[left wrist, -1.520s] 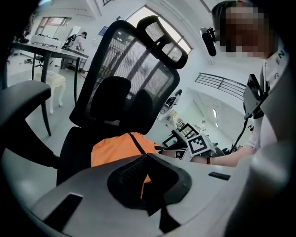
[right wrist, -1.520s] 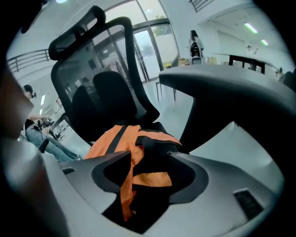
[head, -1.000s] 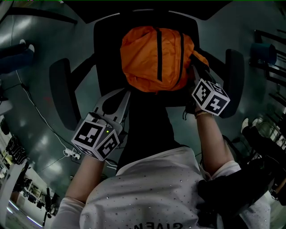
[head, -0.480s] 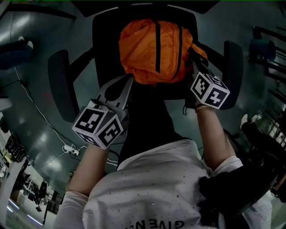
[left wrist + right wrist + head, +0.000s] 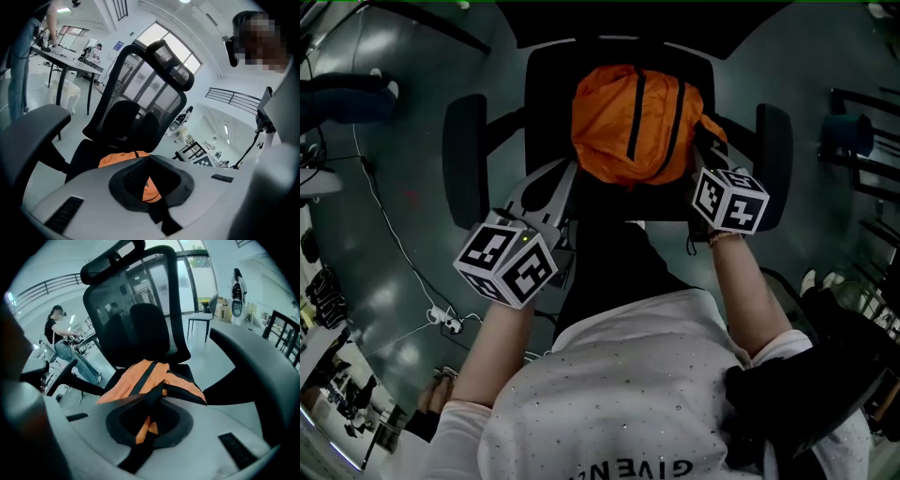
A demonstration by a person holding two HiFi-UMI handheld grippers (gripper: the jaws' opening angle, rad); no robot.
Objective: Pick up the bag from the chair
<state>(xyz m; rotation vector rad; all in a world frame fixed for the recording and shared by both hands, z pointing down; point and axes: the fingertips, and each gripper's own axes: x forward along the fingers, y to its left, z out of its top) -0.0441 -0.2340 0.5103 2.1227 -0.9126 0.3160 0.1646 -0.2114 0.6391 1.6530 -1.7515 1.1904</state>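
An orange bag with black straps lies on the seat of a black office chair. My left gripper is at the bag's near left edge, jaws closed, with a fold of orange fabric pinched between the pads. At the bag's right side my right gripper is shut on a black strap and orange fabric. The bag sags against the seat in front of the mesh backrest. In the left gripper view the bag shows just over the jaws.
The chair's armrests flank both grippers. A cable and power strip lie on the floor at left. Other chairs stand at right. A person stands at desks in the background.
The head view has shifted, so the chair and bag sit a little to the right. Both grippers stay closed at the bag's edges; the left one has edged slightly up.
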